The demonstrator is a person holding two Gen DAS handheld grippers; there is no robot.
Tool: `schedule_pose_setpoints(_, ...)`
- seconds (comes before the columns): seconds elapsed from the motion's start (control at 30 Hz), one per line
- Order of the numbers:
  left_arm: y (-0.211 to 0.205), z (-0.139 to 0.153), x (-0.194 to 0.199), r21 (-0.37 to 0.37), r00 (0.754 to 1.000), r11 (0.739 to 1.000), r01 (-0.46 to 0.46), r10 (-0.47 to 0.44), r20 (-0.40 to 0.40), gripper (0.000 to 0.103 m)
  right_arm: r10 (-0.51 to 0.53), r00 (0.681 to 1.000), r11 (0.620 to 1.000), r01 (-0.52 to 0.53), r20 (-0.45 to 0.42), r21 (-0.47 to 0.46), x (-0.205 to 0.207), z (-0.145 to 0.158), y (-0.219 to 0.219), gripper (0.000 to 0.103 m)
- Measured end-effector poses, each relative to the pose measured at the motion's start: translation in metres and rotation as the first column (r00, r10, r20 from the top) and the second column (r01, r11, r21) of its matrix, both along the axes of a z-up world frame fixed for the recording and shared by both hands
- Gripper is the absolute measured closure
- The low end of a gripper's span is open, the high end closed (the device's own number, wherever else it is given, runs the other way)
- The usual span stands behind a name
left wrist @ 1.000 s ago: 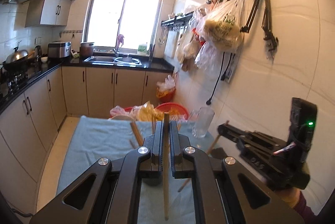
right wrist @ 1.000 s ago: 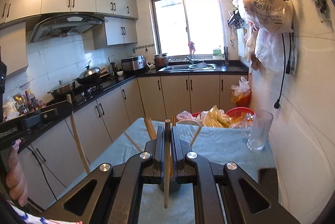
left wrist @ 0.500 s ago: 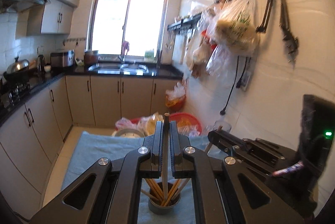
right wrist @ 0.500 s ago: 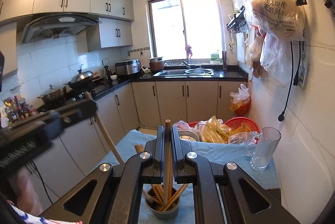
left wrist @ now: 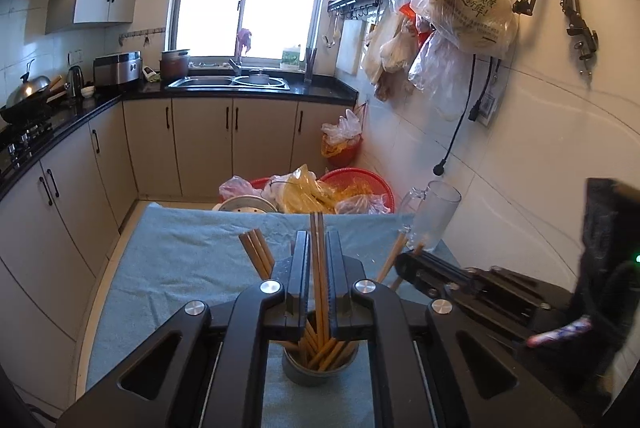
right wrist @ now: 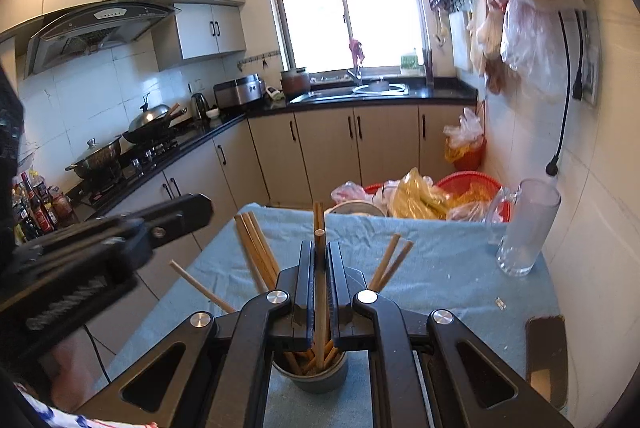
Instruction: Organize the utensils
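Observation:
A grey cup (left wrist: 316,372) with several wooden chopsticks stands on the blue cloth (left wrist: 180,268); it also shows in the right wrist view (right wrist: 310,376). My left gripper (left wrist: 319,248) sits just above it, shut on upright chopsticks (left wrist: 319,268) whose lower ends reach into the cup. My right gripper (right wrist: 319,260) is shut on one upright chopstick (right wrist: 319,288), its lower end also in the cup. Each gripper shows at the edge of the other's view.
A clear glass mug (right wrist: 526,228) stands at the table's right by the tiled wall. Red basins with plastic bags (left wrist: 320,188) lie beyond the table's far edge. A dark phone-like slab (right wrist: 546,356) lies on the cloth at right. Cabinets run along the left.
Both grippers have come together over the cup and lowered, so the held chopsticks now stand in the cup among the others.

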State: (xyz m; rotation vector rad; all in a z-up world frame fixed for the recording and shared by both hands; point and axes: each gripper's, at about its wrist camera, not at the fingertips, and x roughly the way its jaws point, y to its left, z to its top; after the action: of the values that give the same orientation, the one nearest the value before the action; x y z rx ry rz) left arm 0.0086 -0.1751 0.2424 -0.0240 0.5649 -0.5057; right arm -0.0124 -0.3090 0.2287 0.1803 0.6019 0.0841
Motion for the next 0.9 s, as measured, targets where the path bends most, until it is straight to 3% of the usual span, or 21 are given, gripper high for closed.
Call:
schedule_pose_setpoints(0.13,0.011,0.003,-0.011,-0.014,1.0,1.0,-0.012,0.012,0.001,0.077,-0.009,1.0,1.0,0.009,-0.012,0.024,0.002,-0.007,-0.003,0.096)
schedule_pose_setpoints(0.2,0.017,0.005,-0.018,-0.031,1.0,0.999,-0.019,0.019,0.004,0.071,-0.016,1.0,0.999,0.017,-0.015,0.046,0.002,-0.008,-0.007,0.09)
schedule_pose_setpoints(0.27,0.026,0.008,-0.026,-0.055,1.0,0.998,-0.028,0.028,0.008,0.065,-0.026,1.0,0.998,0.027,-0.009,0.063,0.001,-0.007,-0.011,0.076)
schedule_pose_setpoints(0.33,0.032,0.011,-0.033,-0.069,0.999,0.997,-0.041,0.042,0.017,0.058,-0.037,0.999,0.997,0.037,0.001,0.063,-0.003,-0.005,-0.011,0.069)
schedule_pose_setpoints(0.53,0.044,0.015,-0.054,-0.056,0.995,0.996,-0.073,0.076,0.057,0.05,-0.063,0.998,0.996,0.062,0.016,0.056,-0.017,0.0,-0.012,0.058)
schedule_pose_setpoints(0.63,0.048,0.012,-0.061,-0.047,0.994,0.995,-0.087,0.09,0.068,0.044,-0.073,0.997,0.996,0.073,0.01,0.055,-0.023,-0.001,-0.012,0.057)
schedule_pose_setpoints(0.9,0.051,-0.008,-0.055,0.02,0.992,0.992,-0.124,0.124,0.034,0.043,-0.092,0.996,0.994,0.093,-0.02,0.058,-0.032,-0.009,-0.015,0.052)
